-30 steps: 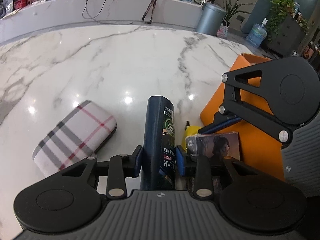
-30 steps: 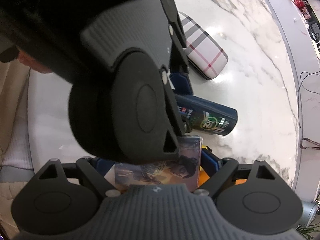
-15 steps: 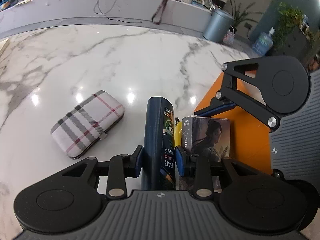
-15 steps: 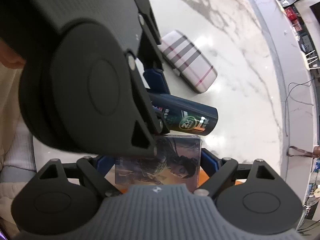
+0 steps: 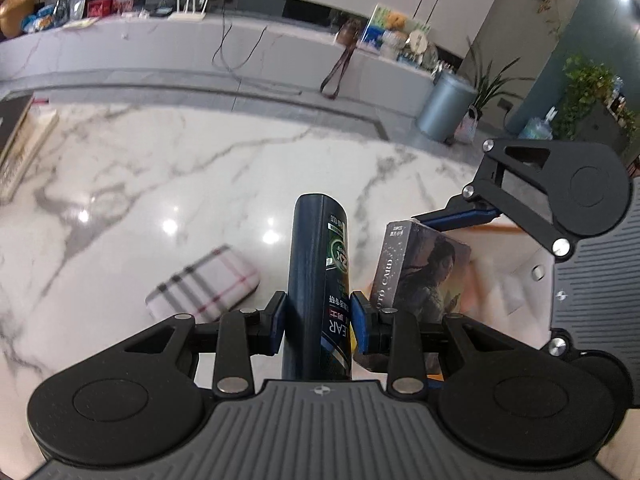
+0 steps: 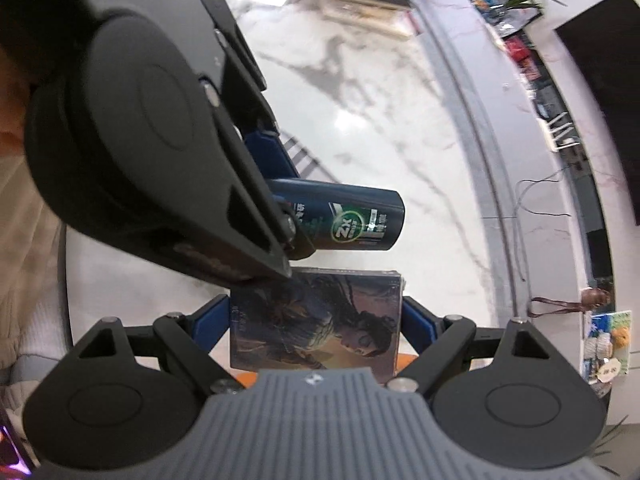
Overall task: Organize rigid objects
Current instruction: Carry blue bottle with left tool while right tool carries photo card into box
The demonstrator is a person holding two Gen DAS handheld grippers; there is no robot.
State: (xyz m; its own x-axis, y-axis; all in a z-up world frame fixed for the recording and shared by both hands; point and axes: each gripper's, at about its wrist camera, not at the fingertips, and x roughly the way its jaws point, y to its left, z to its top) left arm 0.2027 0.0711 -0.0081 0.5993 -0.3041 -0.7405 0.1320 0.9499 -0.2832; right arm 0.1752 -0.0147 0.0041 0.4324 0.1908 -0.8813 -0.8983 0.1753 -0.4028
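Note:
My left gripper (image 5: 318, 322) is shut on a dark blue bottle (image 5: 318, 264) and holds it above the marble table (image 5: 160, 168). The bottle also shows in the right wrist view (image 6: 352, 222), lying crosswise. My right gripper (image 6: 316, 320) is shut on a card box (image 6: 316, 324) with a woman's portrait on it. In the left wrist view the card box (image 5: 420, 272) hangs just right of the bottle. A plaid case (image 5: 204, 286) lies on the table below and to the left.
An orange container (image 5: 492, 228) is blurred behind the card box at the right. Books (image 5: 16, 144) lie at the table's far left edge. A grey counter (image 5: 200, 52) with cables and a grey bin (image 5: 446, 106) stand beyond the table.
Both grippers have risen with the bottle and the card box, and the views have tilted up. The plaid case and the orange container have dropped lower and look smaller.

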